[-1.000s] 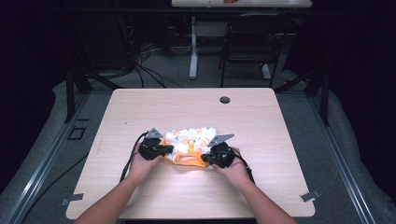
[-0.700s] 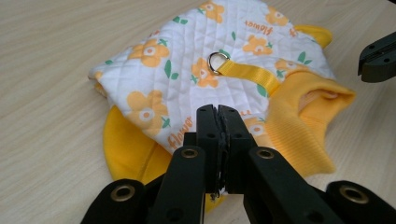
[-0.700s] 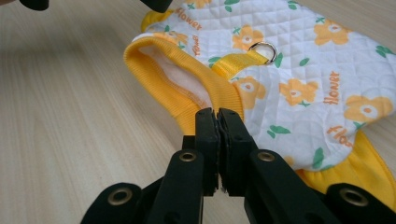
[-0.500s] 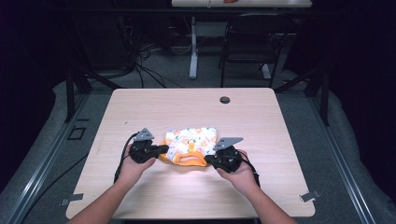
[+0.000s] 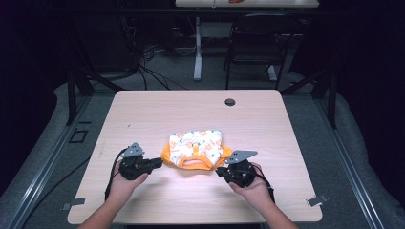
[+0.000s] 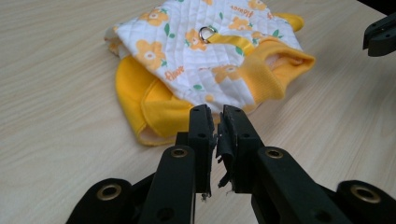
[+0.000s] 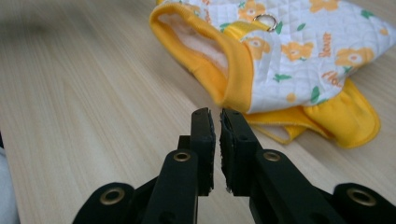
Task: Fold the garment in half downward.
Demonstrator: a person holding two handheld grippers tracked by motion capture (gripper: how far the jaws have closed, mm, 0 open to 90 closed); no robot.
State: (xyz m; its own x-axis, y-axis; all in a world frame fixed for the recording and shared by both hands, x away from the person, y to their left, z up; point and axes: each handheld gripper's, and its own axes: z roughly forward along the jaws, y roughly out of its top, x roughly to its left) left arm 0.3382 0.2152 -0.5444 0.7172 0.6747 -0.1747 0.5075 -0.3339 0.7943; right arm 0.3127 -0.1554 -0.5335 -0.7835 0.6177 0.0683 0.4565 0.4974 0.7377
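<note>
The small quilted pet vest (image 5: 197,148) is lying folded near the middle of your table (image 5: 143,114), a little toward your side. Its top panel is white, stitched in a diamond quilt pattern and printed with orange flowers and green leaves; orange script is scattered across the print, too small and skewed to read with certainty. Ribbed yellow trim is running round the openings, and one rounded opening is gaping toward your right gripper (image 7: 215,122), showing pale lining inside. A yellow strap is crossing the back of the vest and carrying a small metal ring (image 6: 207,33). A yellow flap is sticking out from under the white panel on each side.

Your left gripper (image 6: 215,116) is sitting just beside the vest's left flap, clear of the cloth. Its jaws have just been opening and are standing a narrow slit apart with nothing between them; the pad on one jaw is looking frayed and torn. Your right gripper is likewise sitting off the vest's right side, its jaws having just been opening, slightly apart and empty.

The table is pale wood-grain laminate with rounded corners and a dark cable hole (image 5: 230,102) near the far edge. You are having open surface all around the vest.
</note>
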